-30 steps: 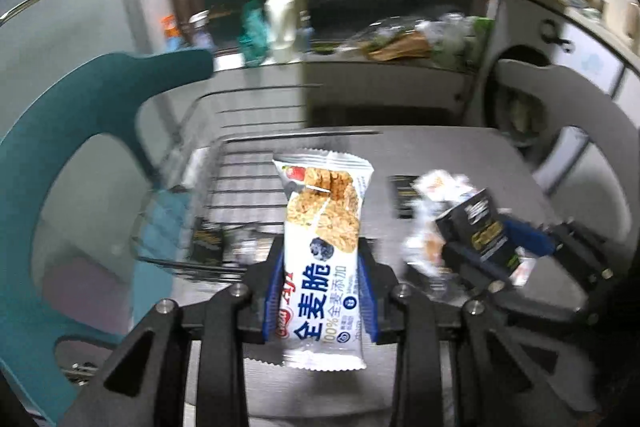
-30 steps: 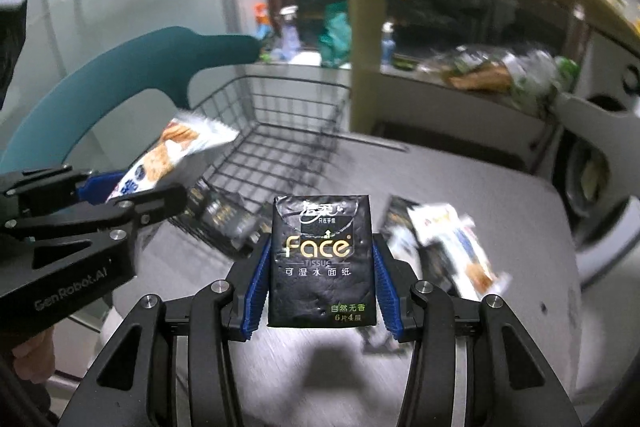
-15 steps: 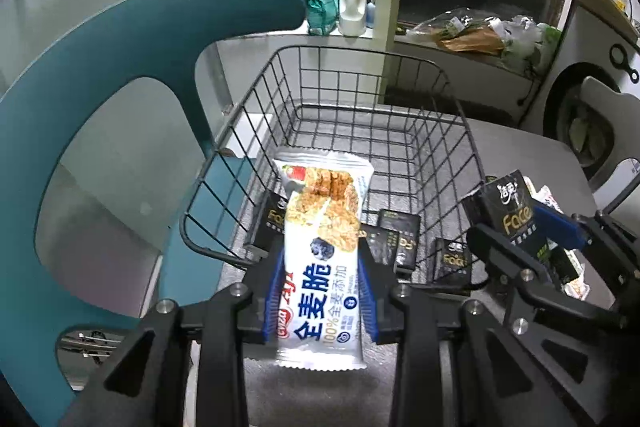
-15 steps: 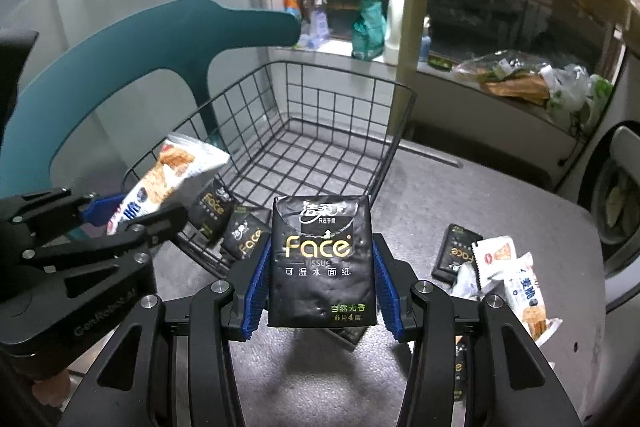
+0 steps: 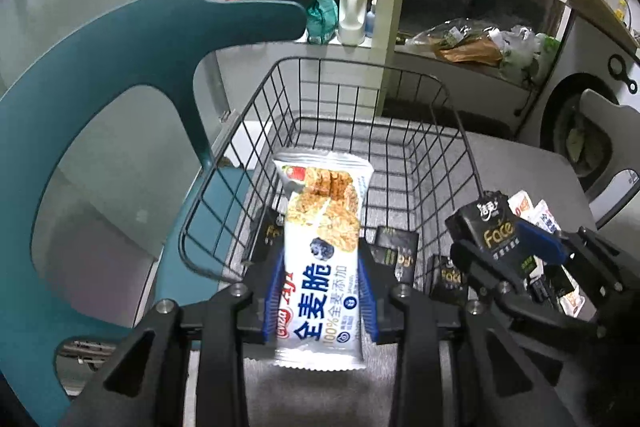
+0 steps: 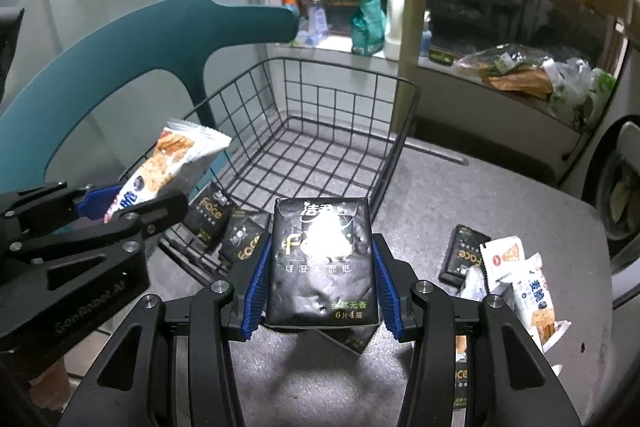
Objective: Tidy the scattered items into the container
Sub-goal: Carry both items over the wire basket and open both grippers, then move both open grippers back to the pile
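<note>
From the left wrist view, a white snack bar [image 5: 320,267] is seen clamped between the blue pads of the left gripper [image 5: 320,291], jaws closed on its lower half, its top end poised over the near rim of the black wire basket [image 5: 404,75]. Large characters "全麦脆" and "100%" are printed on the wrapper. Black tissue packs [image 5: 394,251] marked "Face" are already lying inside the basket along its near wall. Off to the right, the right gripper [image 5: 516,239] is glimpsed with its own black pack.

Over to the right wrist view: a black tissue pack [image 6: 322,263] is gripped squarely by the right gripper, jaws closed on both its sides, held just short of the basket's near corner. "Face" is partly washed out by glare; "可湿水面纸" and "6片4层" can be read. On the grey desk [image 6: 500,195] to the right, more is left to be cleared: another black pack [image 6: 462,255] and several white snack wrappers [image 6: 528,287], one marked "麦脆". The task is judged partly done, with two items about to be dropped in and a small pile outstanding.
</note>
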Demonstrator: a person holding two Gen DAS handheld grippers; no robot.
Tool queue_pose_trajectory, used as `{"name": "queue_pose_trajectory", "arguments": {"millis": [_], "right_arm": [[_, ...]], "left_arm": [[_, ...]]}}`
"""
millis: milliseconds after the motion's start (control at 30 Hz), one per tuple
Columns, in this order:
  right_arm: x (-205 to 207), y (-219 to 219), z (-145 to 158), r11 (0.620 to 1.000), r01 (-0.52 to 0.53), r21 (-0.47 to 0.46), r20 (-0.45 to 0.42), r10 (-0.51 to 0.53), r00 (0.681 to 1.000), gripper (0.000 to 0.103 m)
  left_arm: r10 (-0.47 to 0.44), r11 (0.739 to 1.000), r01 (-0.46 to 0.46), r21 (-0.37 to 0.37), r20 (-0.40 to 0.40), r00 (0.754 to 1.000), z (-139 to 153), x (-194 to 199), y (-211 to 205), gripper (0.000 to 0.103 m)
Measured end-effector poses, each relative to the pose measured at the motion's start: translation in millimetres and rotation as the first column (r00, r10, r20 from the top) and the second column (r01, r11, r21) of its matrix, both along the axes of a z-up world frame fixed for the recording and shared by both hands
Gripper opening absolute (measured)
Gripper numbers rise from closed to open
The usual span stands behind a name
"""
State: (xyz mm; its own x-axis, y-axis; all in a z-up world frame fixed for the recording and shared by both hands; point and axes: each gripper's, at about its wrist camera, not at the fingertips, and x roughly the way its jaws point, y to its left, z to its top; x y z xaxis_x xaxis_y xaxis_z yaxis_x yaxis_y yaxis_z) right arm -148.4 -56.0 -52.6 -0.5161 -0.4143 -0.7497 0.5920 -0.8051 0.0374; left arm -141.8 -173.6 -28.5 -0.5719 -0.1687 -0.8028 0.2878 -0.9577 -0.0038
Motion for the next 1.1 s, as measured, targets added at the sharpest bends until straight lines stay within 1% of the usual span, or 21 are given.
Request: {"name": "queue_pose_trajectory", "arguments": {"millis": [167,267,333,367,400,467,667,800,967,1100], "right_arm": [[-2,-8,0,1.0,-0.009,0.001,-0.005,0.009,1.0,0.047],[-1,-12,1,1.0,-0.002,0.015,-0.031,0.003,1.0,0.048],[-1,-14,1,1.0,0.002,0.025,-0.04,-0.001,0.999,0.049],[-2,-13,1,1.0,0.005,0.021,-0.039,-0.004,0.999,0.05],[-4,-12,2,1.0,0.005,0.015,-0.034,-0.005,0.999,0.054],[-5,-11,4,1.0,0.012,0.007,-0.035,-0.012,0.999,0.055],[-1,-2,12,1.0,0.02,-0.001,-0.044,-0.02,0.999,0.055],[7,20,20,0.997,0.068,0.031,-0.059,-0.066,0.996,0.055],[22,71,24,0.989,0.133,0.069,-0.072,-0.128,0.989,0.055],[30,114,21,0.98,0.173,0.102,-0.071,-0.166,0.984,0.055]], "left_arm": [[0.003,1.0,-0.003,0.015,-0.001,1.0,-1,-6,-6,0.036],[0.013,1.0,-0.013,0.018,-0.008,1.0,0,-5,-11,0.036],[0.023,1.0,-0.023,0.003,-0.019,1.0,2,-4,-12,0.042],[0.028,1.0,-0.029,-0.009,-0.022,0.999,2,-4,-12,0.048],[0.038,0.999,-0.039,-0.025,-0.025,0.999,3,-3,-12,0.058],[0.044,0.999,-0.045,-0.02,-0.045,0.998,6,-1,-14,0.072],[0.034,0.999,-0.035,-0.006,-0.061,0.998,13,2,-13,0.073],[0.008,1.0,-0.008,0.003,-0.074,0.997,23,9,1,0.073],[-0.081,0.996,0.078,-0.038,-0.082,0.993,33,26,49,0.073],[-0.172,0.985,0.169,-0.043,-0.072,0.982,33,35,93,0.073]]}}
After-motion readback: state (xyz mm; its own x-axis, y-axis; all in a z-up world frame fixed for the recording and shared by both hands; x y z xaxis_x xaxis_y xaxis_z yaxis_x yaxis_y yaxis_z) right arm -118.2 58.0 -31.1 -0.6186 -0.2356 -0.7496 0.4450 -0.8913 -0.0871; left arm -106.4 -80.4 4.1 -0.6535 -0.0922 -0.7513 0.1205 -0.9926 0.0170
